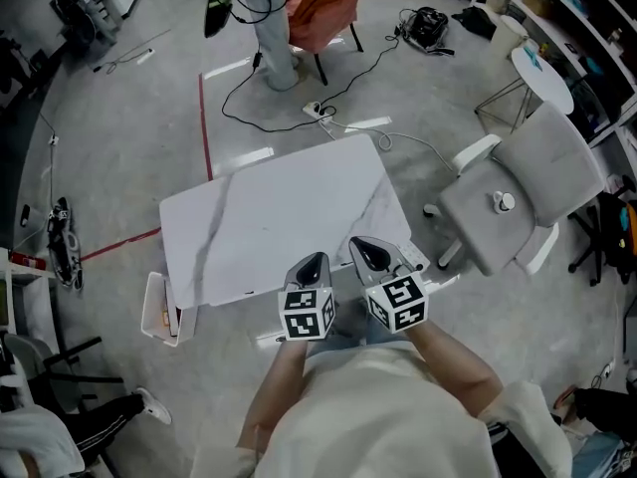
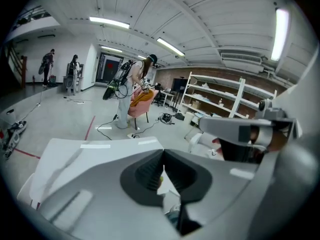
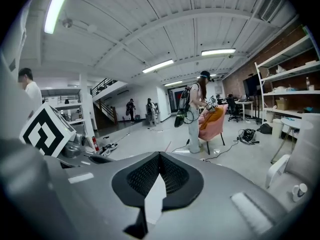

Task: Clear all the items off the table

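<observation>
The white marble-look table [image 1: 269,217] shows a bare top in the head view, with nothing on it. My left gripper [image 1: 317,260] hangs over the table's near edge, jaws shut with nothing between them. My right gripper [image 1: 363,245] is beside it, just right, also shut and empty. In the left gripper view the closed left gripper [image 2: 162,156] points over the table [image 2: 95,151]. In the right gripper view the right gripper [image 3: 160,159] is closed tip to tip above the white top.
A grey office chair [image 1: 523,197] stands right of the table. A white bin [image 1: 159,312] hangs at the table's near left corner. Cables and a power strip [image 1: 318,110] lie on the floor beyond. A person [image 1: 274,28] stands by an orange chair [image 1: 323,8].
</observation>
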Motion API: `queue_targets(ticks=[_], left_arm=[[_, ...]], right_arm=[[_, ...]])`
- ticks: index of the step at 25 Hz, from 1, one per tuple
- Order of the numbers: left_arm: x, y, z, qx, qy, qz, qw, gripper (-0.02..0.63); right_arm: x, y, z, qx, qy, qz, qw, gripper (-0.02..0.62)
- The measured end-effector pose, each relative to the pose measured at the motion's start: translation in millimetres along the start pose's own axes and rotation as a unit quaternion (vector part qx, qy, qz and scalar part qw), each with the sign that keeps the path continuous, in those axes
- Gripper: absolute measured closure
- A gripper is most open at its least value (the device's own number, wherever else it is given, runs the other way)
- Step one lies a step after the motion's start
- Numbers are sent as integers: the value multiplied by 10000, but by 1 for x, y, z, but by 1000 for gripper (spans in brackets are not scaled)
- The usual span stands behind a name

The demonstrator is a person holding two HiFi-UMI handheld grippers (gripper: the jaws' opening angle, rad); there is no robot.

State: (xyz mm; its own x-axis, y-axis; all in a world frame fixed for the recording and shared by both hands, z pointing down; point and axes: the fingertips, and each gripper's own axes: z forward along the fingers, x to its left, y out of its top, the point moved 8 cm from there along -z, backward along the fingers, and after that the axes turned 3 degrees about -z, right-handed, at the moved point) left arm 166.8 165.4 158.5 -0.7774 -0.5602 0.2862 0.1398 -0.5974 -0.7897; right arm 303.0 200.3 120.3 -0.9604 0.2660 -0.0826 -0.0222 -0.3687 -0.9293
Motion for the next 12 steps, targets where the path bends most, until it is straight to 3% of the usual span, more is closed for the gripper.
queue_targets(ticks=[12], left_arm=[[46, -7, -66, -291, 473, 96, 9984, 597]], right_arm=[[74, 20, 12, -124, 750, -451, 9961, 597]])
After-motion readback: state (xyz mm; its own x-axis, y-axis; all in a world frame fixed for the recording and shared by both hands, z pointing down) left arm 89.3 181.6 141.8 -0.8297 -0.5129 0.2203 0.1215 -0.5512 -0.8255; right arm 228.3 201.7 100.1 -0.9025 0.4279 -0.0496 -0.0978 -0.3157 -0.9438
